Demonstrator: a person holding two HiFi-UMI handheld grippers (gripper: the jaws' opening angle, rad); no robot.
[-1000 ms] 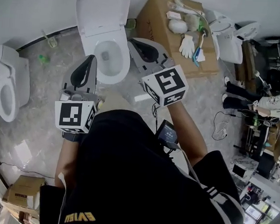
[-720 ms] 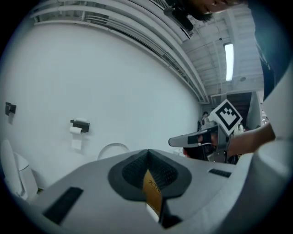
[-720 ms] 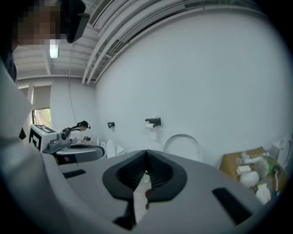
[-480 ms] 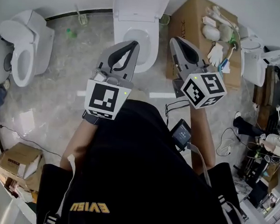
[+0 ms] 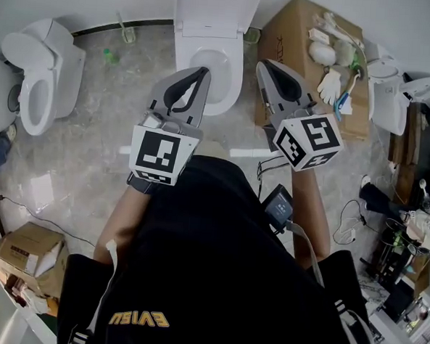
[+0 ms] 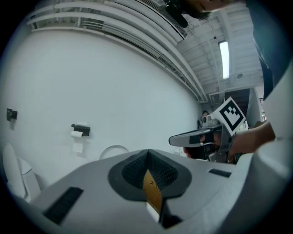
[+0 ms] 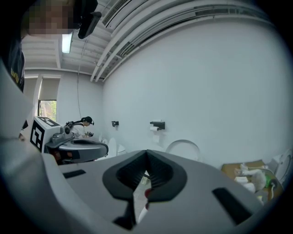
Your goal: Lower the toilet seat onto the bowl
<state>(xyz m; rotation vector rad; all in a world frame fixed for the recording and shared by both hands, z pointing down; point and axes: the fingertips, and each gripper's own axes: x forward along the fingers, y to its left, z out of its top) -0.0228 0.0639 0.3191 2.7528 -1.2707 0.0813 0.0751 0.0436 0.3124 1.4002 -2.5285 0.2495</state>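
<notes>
The white toilet stands against the far wall in the head view, its seat and lid (image 5: 213, 6) raised upright above the open bowl (image 5: 222, 77). My left gripper (image 5: 204, 70) is shut and empty, its tip over the bowl's front left rim. My right gripper (image 5: 261, 63) is also shut and empty, just right of the bowl. In the right gripper view the raised seat (image 7: 183, 147) shows as a white arc ahead, with the left gripper (image 7: 78, 147) at the left. In the left gripper view the same arc (image 6: 114, 150) lies ahead and the right gripper (image 6: 194, 137) hangs to the right.
A cardboard box (image 5: 296, 34) with gloves, a brush and white parts sits right of the toilet. More toilets (image 5: 39, 70) stand at the left, toilet parts (image 5: 387, 84) at the right. A paper holder (image 7: 157, 124) hangs on the wall. Another person (image 7: 83, 124) works far off.
The head view has swung so the toilet now sits at the top centre. The left gripper has moved towards the bowl's front rim. Both grippers stayed shut.
</notes>
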